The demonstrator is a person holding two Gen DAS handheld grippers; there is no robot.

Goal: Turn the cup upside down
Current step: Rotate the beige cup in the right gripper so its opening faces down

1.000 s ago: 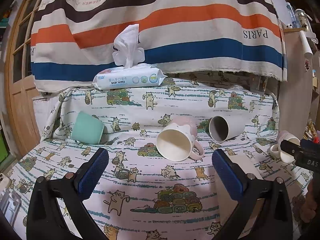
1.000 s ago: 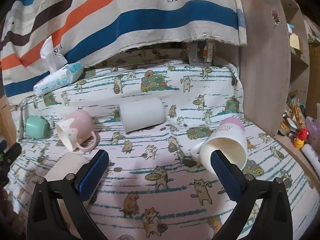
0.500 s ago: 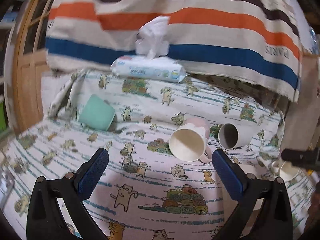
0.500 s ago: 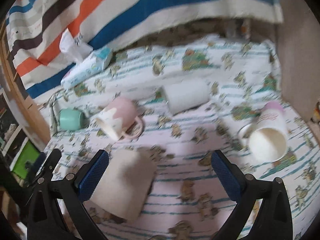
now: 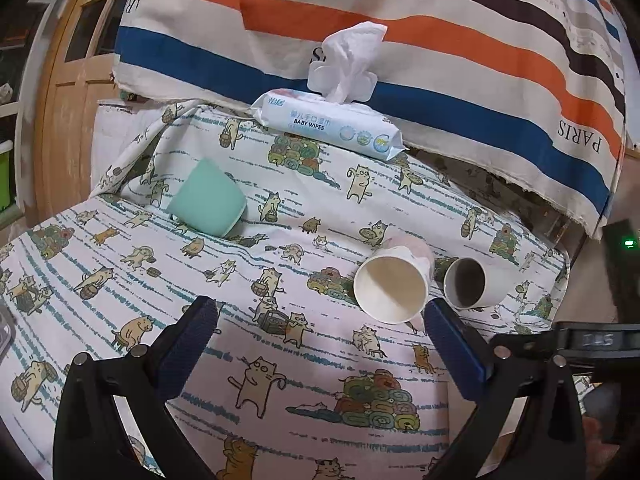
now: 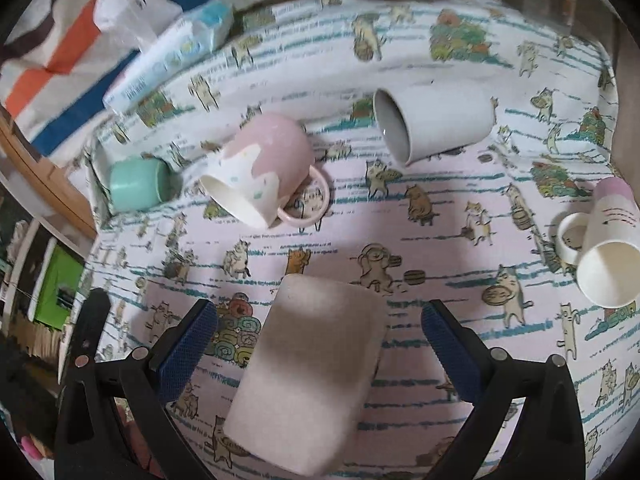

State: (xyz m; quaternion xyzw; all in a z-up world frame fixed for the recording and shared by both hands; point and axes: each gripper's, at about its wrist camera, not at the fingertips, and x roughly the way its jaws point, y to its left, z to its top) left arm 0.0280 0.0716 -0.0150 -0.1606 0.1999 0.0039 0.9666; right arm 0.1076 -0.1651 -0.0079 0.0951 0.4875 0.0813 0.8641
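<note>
Several cups lie on their sides on a cat-print cloth. A beige cup (image 6: 308, 376) lies between the open fingers of my right gripper (image 6: 319, 320), not touched. A pink-and-white mug (image 6: 264, 168) with its handle on the cloth, a grey cup (image 6: 434, 124), a mint cup (image 6: 138, 184) and a white mug with a lilac base (image 6: 610, 244) lie farther off. In the left wrist view my left gripper (image 5: 320, 322) is open and empty above the cloth, with the pink mug (image 5: 394, 280) just beyond its right finger, the grey cup (image 5: 472, 282) beside it, and the mint cup (image 5: 206, 198) at far left.
A pack of baby wipes (image 5: 330, 122) lies at the back against a striped hanging cloth (image 5: 440, 40). A wooden door frame (image 5: 60, 92) stands at the left. The right gripper's body (image 5: 592, 340) shows at the right edge of the left wrist view.
My right gripper has moved left and down over the beige cup, which now lies between its fingers. My left gripper's view has swung and come closer to the pink mug.
</note>
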